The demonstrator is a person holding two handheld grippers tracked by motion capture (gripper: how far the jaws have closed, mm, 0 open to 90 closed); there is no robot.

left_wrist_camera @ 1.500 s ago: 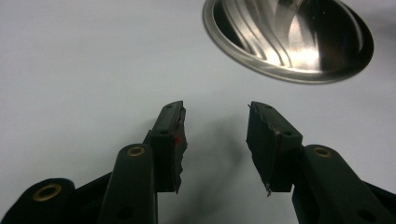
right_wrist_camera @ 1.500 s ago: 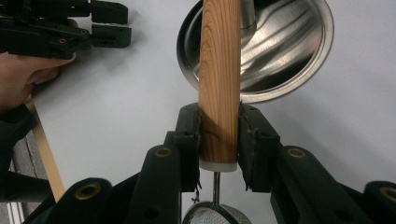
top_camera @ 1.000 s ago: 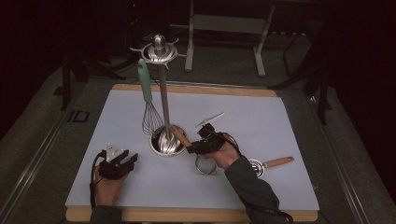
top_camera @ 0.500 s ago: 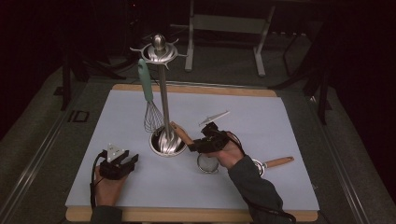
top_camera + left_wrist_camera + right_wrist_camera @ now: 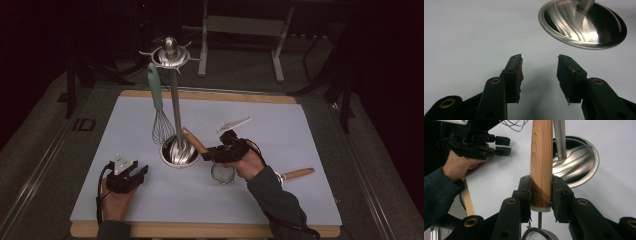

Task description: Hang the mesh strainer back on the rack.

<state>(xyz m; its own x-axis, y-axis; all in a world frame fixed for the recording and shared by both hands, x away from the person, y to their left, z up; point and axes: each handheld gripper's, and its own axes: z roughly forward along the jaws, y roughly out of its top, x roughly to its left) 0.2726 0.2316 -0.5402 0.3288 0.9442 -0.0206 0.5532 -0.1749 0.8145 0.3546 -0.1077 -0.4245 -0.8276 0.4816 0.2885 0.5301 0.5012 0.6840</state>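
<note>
Since a second ago the right gripper [image 5: 541,195] has tilted the small wooden-handled mesh strainer [image 5: 541,160] it's clamped on, handle toward the steel utensil stand [image 5: 173,90] mid-table, hanging not yet done, left gripper [image 5: 539,75] apart, idle.

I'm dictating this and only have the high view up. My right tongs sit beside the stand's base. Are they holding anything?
Observer: Yes. In the right gripper view the right tongs are shut on a wooden handle, near its white end cap.
Operator: What's on that handle?
Observer: A thin metal stem runs from the cap to a small mesh strainer at the bottom edge of that view.
Operator: And the left tongs?
Observer: The left gripper view shows the left tongs open with nothing between them, pointing towards the stand's round base.
</note>
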